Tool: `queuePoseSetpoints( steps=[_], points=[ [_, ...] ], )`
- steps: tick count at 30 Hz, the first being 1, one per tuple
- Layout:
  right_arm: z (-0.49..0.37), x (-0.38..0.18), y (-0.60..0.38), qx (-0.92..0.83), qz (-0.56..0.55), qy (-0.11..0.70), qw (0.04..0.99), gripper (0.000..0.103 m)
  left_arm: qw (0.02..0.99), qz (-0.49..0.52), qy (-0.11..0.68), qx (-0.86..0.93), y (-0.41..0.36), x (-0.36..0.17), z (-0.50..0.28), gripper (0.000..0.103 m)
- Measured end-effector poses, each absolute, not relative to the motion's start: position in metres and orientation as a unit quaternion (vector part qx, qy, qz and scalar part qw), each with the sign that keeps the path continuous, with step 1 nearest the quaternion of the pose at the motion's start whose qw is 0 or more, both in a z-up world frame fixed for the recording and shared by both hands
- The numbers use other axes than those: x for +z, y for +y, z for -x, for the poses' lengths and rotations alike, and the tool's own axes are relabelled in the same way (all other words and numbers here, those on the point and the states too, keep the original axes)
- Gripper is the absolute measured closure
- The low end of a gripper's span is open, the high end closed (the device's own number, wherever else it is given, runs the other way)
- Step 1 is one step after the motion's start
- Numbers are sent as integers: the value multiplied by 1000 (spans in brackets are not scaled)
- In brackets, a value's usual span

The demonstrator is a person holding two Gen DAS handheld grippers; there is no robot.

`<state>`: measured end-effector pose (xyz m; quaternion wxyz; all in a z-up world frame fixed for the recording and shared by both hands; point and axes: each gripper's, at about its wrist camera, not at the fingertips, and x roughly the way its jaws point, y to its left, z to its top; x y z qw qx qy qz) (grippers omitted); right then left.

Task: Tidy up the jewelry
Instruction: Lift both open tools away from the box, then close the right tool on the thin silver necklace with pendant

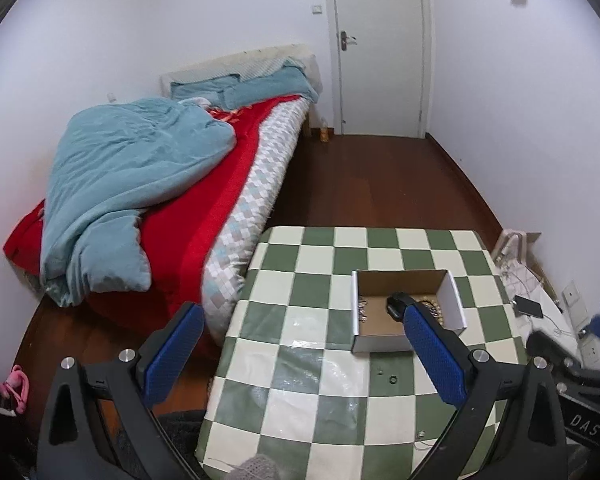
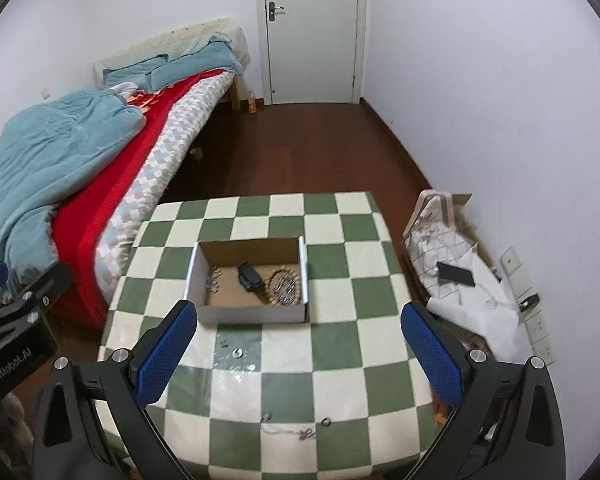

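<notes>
The cardboard box (image 2: 252,280) sits ahead of my right gripper (image 2: 296,344) on the checkered table (image 2: 340,360), holding a bead bracelet (image 2: 284,284), a dark watch (image 2: 249,276) and small silver pieces (image 2: 213,280). A thin chain (image 2: 288,430) and ring (image 2: 326,422) lie loose between my spread, empty fingers. My left gripper (image 1: 300,344) is also released, its right finger (image 1: 432,344) overlapping the box (image 1: 380,342).

I am in a home bedroom: an unmade bed with a crumpled teal duvet (image 1: 132,188) and red sheet, a white closed door (image 2: 312,32), dark wooden floor (image 2: 300,152).
</notes>
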<state>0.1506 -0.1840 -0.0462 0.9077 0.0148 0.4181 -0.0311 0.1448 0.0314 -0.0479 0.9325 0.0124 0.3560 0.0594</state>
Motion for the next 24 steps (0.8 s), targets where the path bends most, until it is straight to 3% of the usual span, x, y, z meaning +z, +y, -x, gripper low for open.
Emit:
queuePoseSetpoints(
  steps=[7,9,10,15,19,23,24],
  points=[
    [-136,-126,-215,-34,-65,508,858,2,901,-61,417,99,33,-111,-138,0],
    [-133,-167,-226,-30,-84,554,828,25,889,-73,440,108,35,-135,-138,0],
    [-132,-183,-230,-28,-92,571,815,29,884,-79,448,110,34,-143,-137,0],
    [-120,-262,-233,-17,-105,637,763,33,863,-99,481,116,33,-178,-135,0],
    [-114,-288,-224,-11,-100,648,755,40,855,-102,496,114,30,-189,-136,0],
    [-114,-295,-205,-2,-67,636,769,62,852,-107,501,113,26,-195,-138,0],
    [-115,-294,-201,-4,-54,630,775,81,851,-108,502,112,25,-196,-138,0]
  ],
)
